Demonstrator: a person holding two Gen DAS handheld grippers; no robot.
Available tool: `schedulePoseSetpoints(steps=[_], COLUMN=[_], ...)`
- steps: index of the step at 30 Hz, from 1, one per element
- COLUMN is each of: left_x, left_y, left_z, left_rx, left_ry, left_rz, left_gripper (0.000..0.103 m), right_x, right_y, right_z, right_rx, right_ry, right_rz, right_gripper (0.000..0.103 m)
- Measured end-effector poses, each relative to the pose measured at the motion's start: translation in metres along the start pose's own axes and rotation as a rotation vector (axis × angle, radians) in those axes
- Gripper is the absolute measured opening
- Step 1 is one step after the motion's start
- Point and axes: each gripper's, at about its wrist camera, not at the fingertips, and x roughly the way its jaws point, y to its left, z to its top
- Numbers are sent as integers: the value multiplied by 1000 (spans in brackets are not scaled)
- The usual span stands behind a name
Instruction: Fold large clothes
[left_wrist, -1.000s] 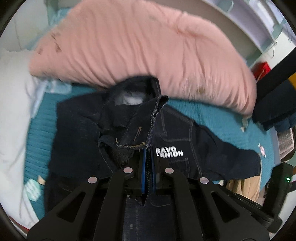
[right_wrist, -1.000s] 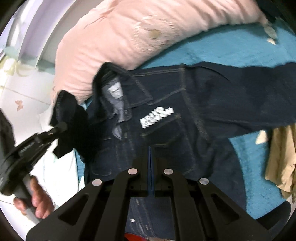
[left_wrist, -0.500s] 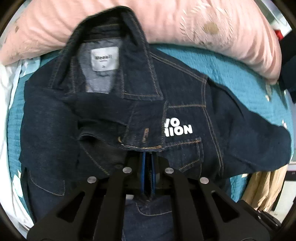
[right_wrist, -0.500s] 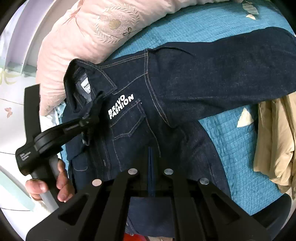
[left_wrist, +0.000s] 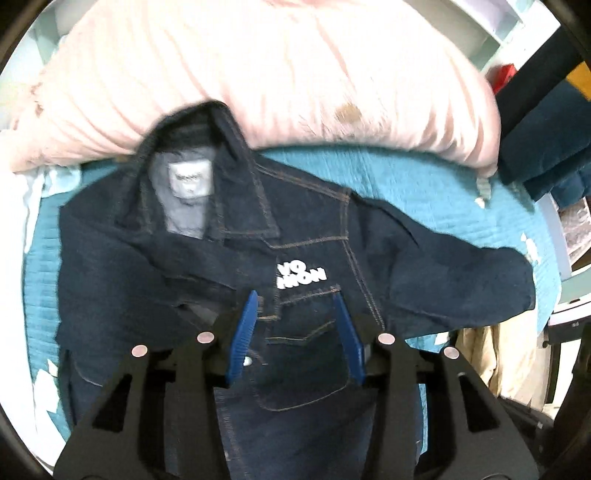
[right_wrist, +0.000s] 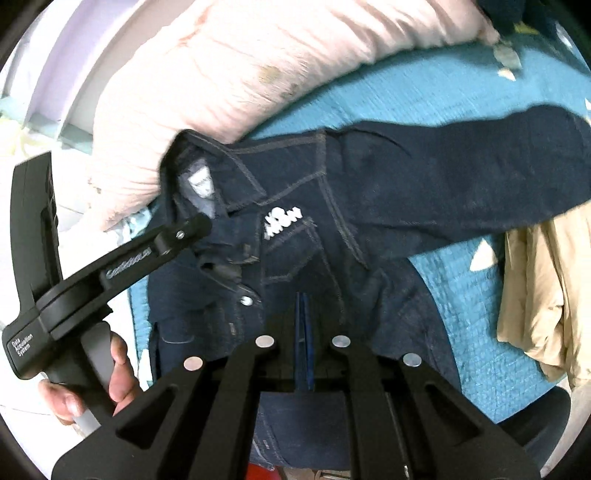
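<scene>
A dark denim jacket (left_wrist: 317, 229) lies front up on the teal bedspread (left_wrist: 424, 184), collar toward the pink pillow and one sleeve stretched right. My left gripper (left_wrist: 294, 297) hovers over its chest pocket. The jaws are opening, the blue pads (left_wrist: 243, 332) stand apart, and the front edge lies loose below them without being pressed. In the right wrist view the jacket (right_wrist: 424, 184) fills the middle and the left gripper (right_wrist: 225, 262) reaches in from the left, held by a hand (right_wrist: 114, 373). My right gripper (right_wrist: 303, 295) is shut on the jacket's lower front, where folds run toward its tips.
A large pink pillow (left_wrist: 277, 74) borders the collar at the back. A beige garment (right_wrist: 546, 295) hangs off the bed's right edge. Dark blue clothes (left_wrist: 546, 129) hang at the far right. White bedding (right_wrist: 22, 280) lies to the left.
The left gripper's pads have parted and let go of the jacket's front edge, which now lies flat. It also drew back from the collar. The right gripper stays shut.
</scene>
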Motion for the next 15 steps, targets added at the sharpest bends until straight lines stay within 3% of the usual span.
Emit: schedulePoseSetpoints(steps=[4, 6, 7, 11, 15], left_x=[-20, -26, -28, -31, -21], left_y=[38, 63, 75, 123, 167], left_z=[-2, -4, -5, -13, -26], left_rx=[-24, -39, -46, -83, -116], left_ry=[-17, -15, -14, 9, 42], left_rz=[10, 27, 35, 52, 64], left_gripper=[44, 34, 24, 8, 3], right_x=[0, 7, 12, 37, 70], right_y=[31, 48, 60, 101, 143], right_z=[6, 9, 10, 9, 3], right_rx=[-46, -68, -85, -154, -226], right_ry=[-12, -5, 1, 37, 84], right_rz=[13, 17, 18, 30, 32], right_gripper=[5, 5, 5, 5, 5])
